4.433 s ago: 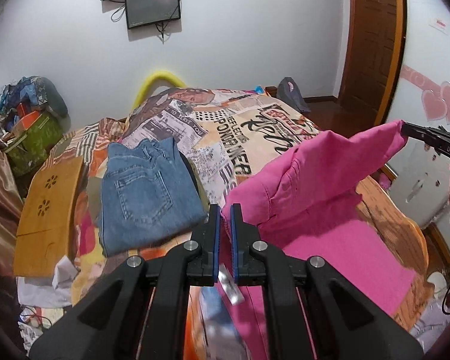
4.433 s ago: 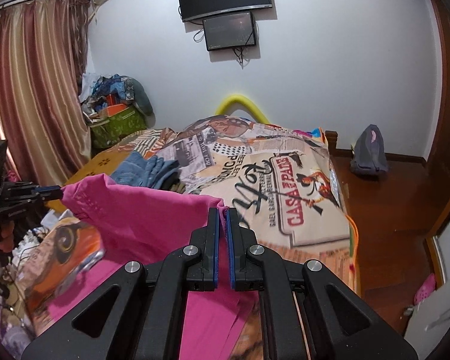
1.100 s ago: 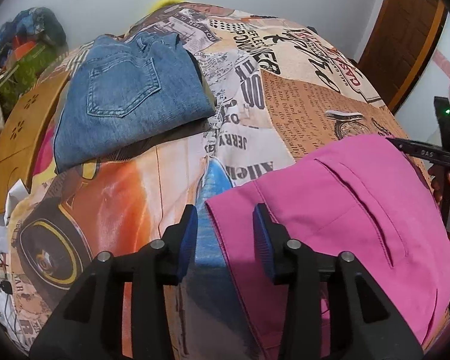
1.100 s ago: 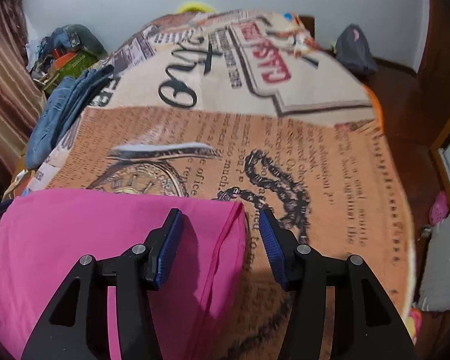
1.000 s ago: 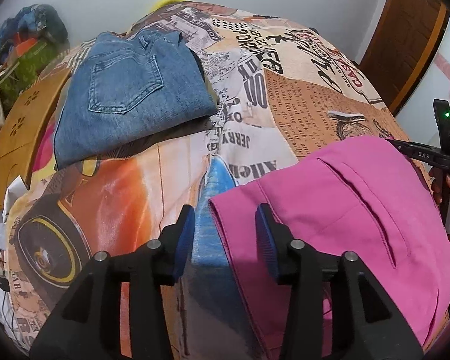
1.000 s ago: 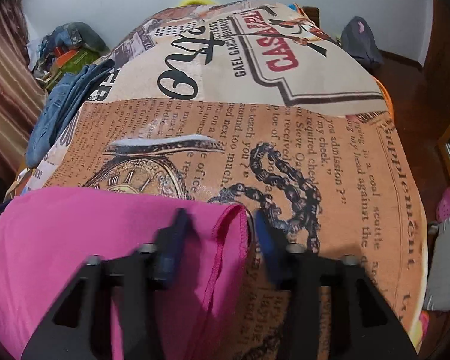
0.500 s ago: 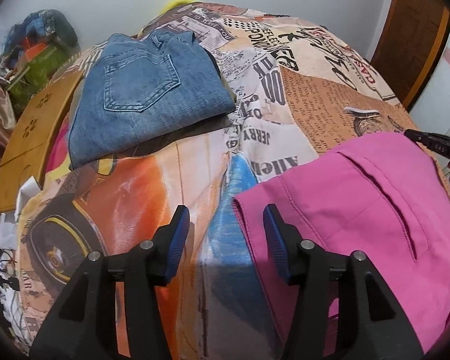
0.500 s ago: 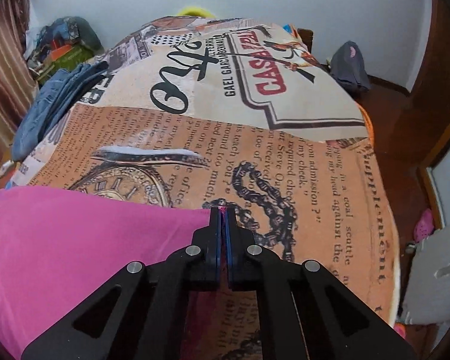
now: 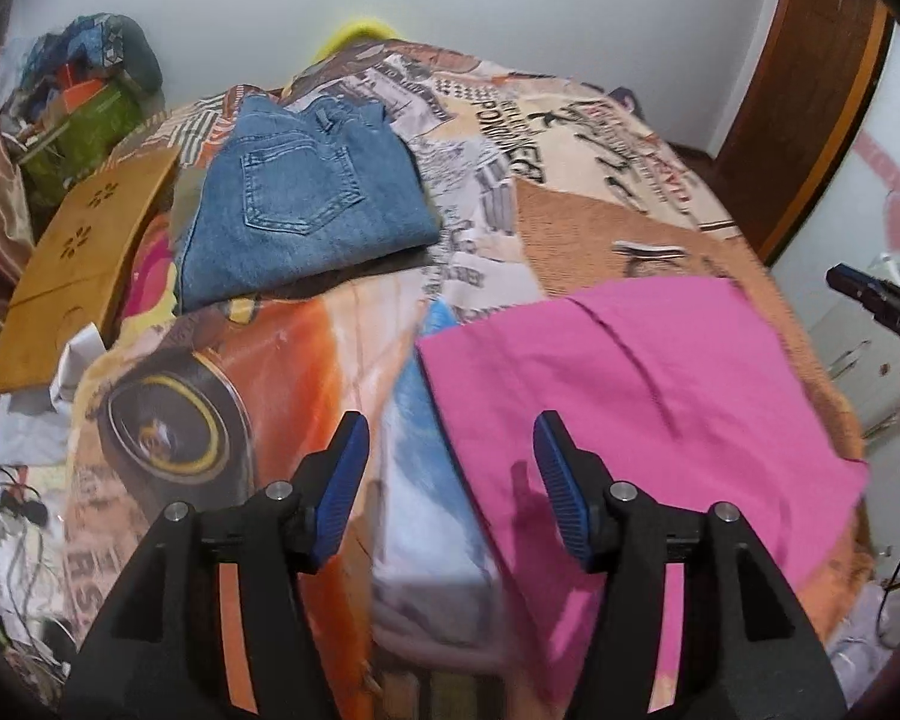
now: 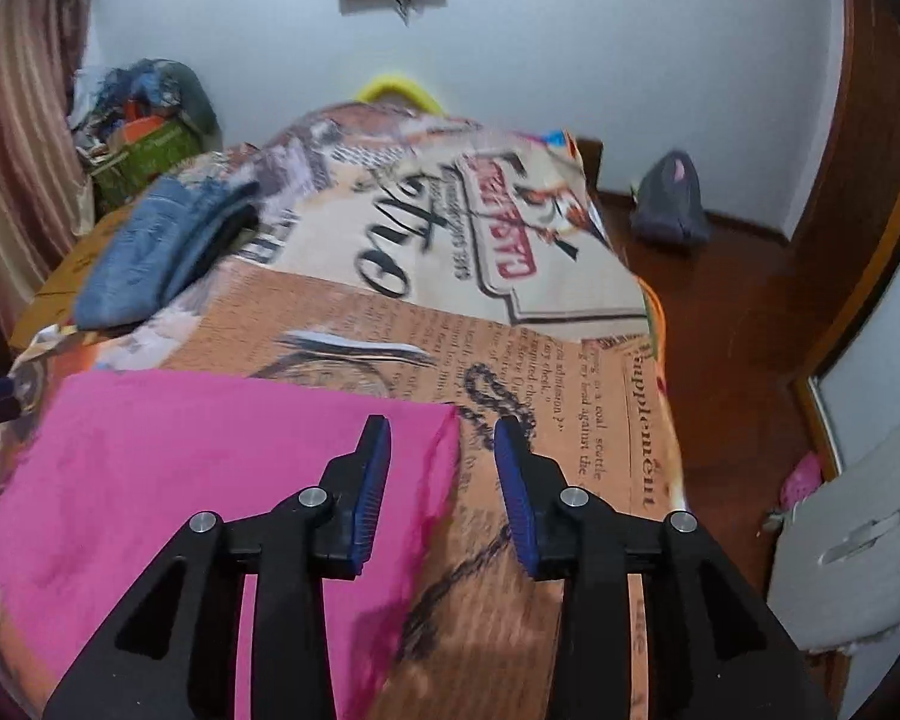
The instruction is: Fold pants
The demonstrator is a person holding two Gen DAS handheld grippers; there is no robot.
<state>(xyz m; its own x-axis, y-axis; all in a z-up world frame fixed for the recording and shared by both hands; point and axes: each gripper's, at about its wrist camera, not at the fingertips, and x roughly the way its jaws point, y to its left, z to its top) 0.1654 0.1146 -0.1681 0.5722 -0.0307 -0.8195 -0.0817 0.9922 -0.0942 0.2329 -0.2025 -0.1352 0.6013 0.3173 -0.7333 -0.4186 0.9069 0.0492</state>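
Printed bedcover (image 9: 306,372) carries the pink pants (image 9: 630,372), lying flat and folded. Left gripper (image 9: 447,480) hangs wide open over their left edge, right gripper (image 10: 444,480) open over the right edge; both hold nothing and are equally near.

Your left gripper (image 9: 450,480) is spread wide, holding nothing, above the pink pants (image 9: 642,396) lying flat on the bed (image 9: 306,348). Folded jeans (image 9: 300,216) sit farther back; right gripper (image 9: 876,303) at edge.
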